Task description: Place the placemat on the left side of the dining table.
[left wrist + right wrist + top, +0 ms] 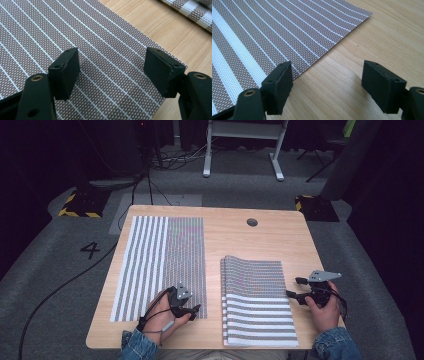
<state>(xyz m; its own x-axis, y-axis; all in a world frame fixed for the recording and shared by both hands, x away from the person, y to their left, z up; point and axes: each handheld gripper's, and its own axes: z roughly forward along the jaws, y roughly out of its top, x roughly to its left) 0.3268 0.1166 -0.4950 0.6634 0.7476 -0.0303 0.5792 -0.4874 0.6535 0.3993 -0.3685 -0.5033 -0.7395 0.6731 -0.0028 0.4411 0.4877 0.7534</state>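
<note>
**Ana:** While both hands rest on the light wooden table (235,240), where do the mats lie?

**Ben:** One brown woven placemat with white stripes (160,265) lies flat on the table's left half. On the right half sits a stack of the same striped mats (257,305).

**Ana:** And the left gripper (192,310)?

**Ben:** It hovers over the flat mat's near right corner, jaws spread wide, nothing between them.

**Ana:** The right gripper (295,289)?

**Ben:** It sits just beside the stack's right edge, over bare wood. Its jaws also stand wide apart and empty, with the mat's edge near one black pad (279,85).
</note>
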